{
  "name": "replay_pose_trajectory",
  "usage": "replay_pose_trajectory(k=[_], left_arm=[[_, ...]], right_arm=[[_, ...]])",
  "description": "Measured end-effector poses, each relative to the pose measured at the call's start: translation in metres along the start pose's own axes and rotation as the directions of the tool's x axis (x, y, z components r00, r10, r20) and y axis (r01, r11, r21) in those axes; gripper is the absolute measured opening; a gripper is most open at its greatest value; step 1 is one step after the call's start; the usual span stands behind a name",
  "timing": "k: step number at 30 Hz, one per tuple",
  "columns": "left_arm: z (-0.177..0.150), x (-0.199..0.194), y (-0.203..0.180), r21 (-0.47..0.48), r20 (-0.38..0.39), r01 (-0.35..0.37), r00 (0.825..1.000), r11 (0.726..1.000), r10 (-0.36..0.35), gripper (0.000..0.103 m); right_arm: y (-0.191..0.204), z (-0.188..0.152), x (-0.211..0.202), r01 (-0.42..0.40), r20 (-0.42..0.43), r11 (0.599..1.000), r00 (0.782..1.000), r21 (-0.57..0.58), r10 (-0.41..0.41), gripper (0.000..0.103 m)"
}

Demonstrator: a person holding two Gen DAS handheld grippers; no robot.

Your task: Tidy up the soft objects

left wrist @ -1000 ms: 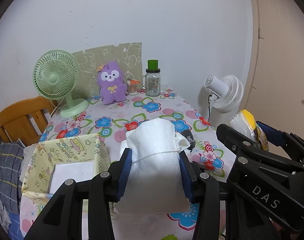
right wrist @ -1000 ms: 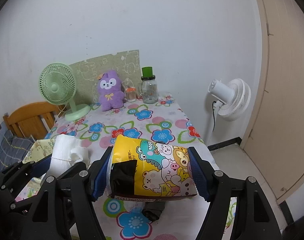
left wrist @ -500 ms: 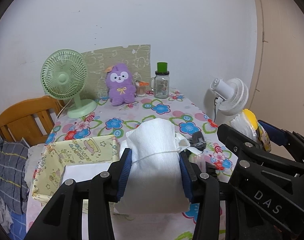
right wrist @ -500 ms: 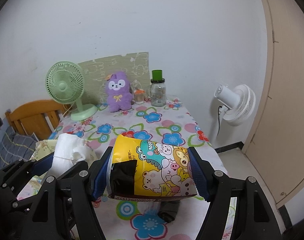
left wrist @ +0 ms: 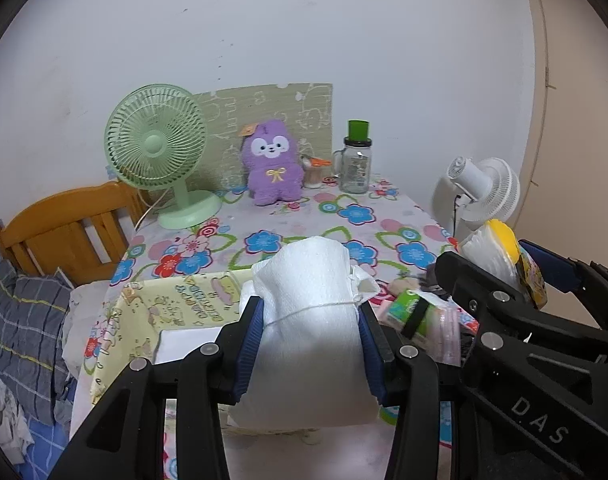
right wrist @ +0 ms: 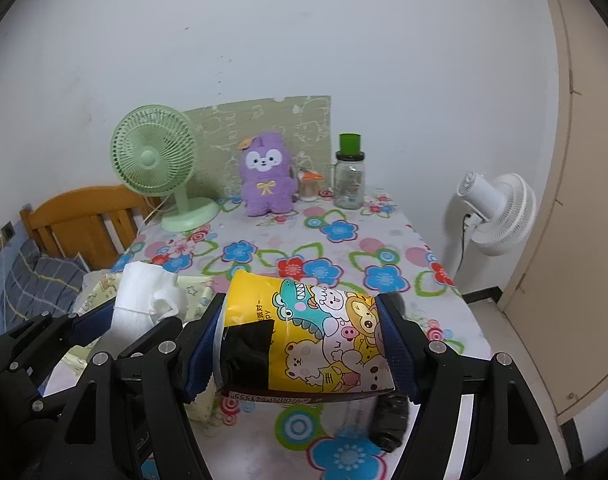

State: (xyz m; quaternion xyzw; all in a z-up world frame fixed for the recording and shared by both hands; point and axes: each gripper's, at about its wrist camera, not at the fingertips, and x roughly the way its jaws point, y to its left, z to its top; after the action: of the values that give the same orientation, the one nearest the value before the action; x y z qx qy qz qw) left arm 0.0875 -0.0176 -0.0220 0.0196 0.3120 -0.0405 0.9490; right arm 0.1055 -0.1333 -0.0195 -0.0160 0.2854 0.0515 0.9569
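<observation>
Both hand-held grippers have slid sideways across the bench since the earlier frame, so the green fan and purple plush toy now sit further right in each view, and a small green packet has come into sight beside the yellow box.

Largest is the bench [right wrist: 388, 236], covered in a glossy cloth printed with blue, red and pink flowers. At its back a green fan [left wrist: 156, 148] with a round ribbed grille stands beside a fuzzy purple plush toy [left wrist: 273, 164], and a clear glass jar [left wrist: 357, 168] with a green top stands to the right of the toy. A soft-sided yellow box [left wrist: 172, 312] with cartoon prints sits at the near left edge.

The left hand-held gripper [left wrist: 311, 344] is closed on a white cloth roll [left wrist: 310, 300], soft, creased and tied round with thin string; the roll stands upright between the blue pads, beside the yellow box.

The right hand-held gripper [right wrist: 304, 344], jaws set wide, clamps a yellow packet [right wrist: 316, 336] lying crosswise between its pads, shiny and printed with cartoon animals, its small writing too small to read. "DAS" is marked on this gripper's black arm in the left view.

A small green packet [left wrist: 414, 308] with a black band lies on the bench between the two.
</observation>
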Motion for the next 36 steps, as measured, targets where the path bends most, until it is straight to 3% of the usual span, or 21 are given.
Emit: replay_pose_trajectory(k=[36], left_arm=[[-0.008, 0.059, 0.093, -0.038, -0.134, -0.066, 0.989, 0.997, 0.061, 0.048]], right_arm=[[0.104, 0.007, 0.082, -0.130, -0.123, 0.986, 0.985, -0.103, 0.117, 0.074]])
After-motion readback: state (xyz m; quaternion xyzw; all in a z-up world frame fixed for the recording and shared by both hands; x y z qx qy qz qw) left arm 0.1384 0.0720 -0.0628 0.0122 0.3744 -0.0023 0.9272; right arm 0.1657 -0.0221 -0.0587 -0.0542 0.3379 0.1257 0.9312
